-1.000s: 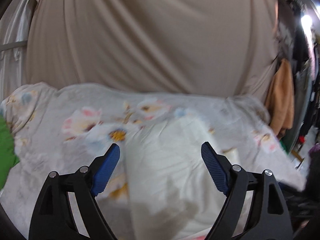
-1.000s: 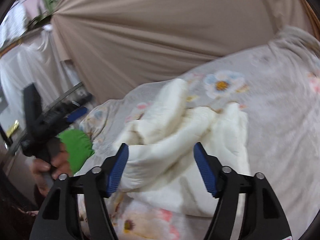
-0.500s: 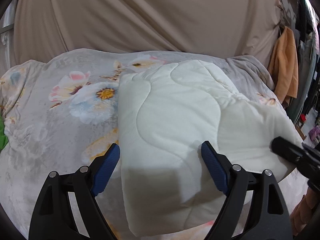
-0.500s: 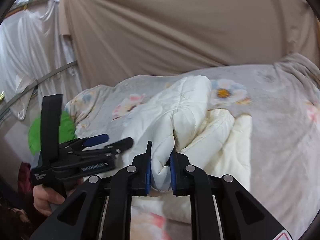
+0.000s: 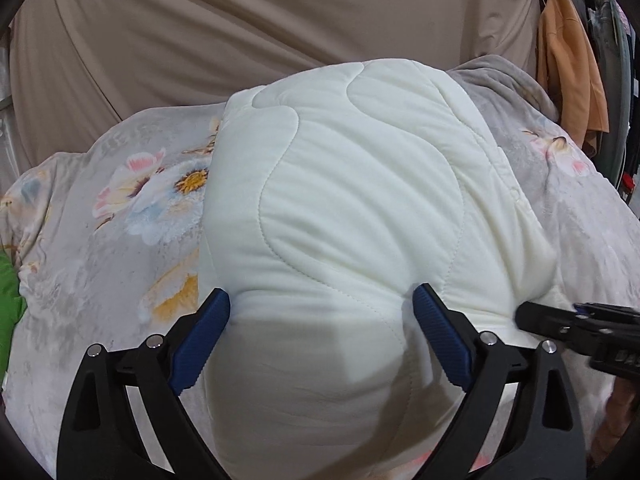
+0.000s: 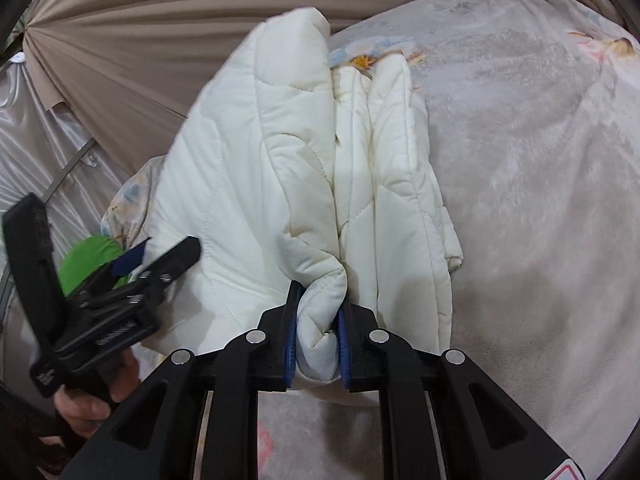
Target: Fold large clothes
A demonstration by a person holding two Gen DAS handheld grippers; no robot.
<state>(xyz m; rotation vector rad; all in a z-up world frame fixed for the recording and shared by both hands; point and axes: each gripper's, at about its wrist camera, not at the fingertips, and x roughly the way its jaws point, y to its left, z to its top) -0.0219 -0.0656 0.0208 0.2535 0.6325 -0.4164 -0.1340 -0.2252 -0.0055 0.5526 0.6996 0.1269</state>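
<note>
Garment: cream quilted padded jacket [image 5: 360,208], folded on grey floral fleece blanket [image 5: 100,280].
Left gripper [image 5: 320,336]: fingers spreading wide, jacket between them.
Right gripper [image 6: 318,332]: fingers pinching jacket's edge, easing apart.

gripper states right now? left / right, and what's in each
Left gripper: opening, fingers wide, straddling the white quilted jacket, not gripping it.
Right gripper: clamped on a bunched fold of the jacket, fingers easing slightly.

Cream-white quilted garment [image 5: 360,208], wavy stitching. Grey blanket [image 5: 80,300], pink, blue, yellow flowers. Beige curtain [image 5: 240,32]. Orange cloth [image 5: 568,60]. Black grippers, blue pads [image 5: 200,336].
</note>
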